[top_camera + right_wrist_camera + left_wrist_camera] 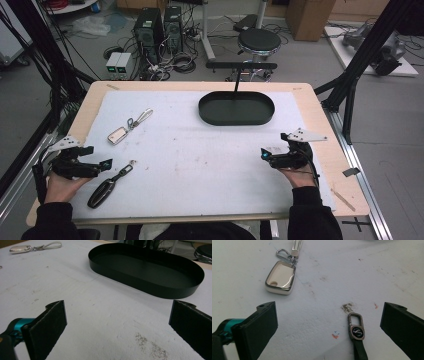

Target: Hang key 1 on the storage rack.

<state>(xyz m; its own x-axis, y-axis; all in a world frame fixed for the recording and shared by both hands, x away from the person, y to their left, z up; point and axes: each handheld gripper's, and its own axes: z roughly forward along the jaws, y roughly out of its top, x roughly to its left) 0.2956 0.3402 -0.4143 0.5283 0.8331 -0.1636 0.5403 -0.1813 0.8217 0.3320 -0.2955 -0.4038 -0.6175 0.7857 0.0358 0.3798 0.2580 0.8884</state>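
Note:
A cream key fob (pixel 118 135) with a clasp and strap lies on the white mat at the left; the left gripper view has the cream key fob (pixel 280 277) ahead of the jaws. A black key fob (pixel 101 193) with a strap and metal clip (pixel 355 326) lies near the front left. My left gripper (pixel 102 165) hovers just left of it, open, nothing between the jaws. My right gripper (pixel 264 154) stands open over bare mat at the right, short of the black oval tray (pixel 236 108), whose rim (pixel 150 288) is empty inside.
The white mat (pixel 200 155) covers most of the wooden table. A thin black post stands at the tray's far side. Beyond the table are a stool (pixel 258 41), computer cases and cables on the floor.

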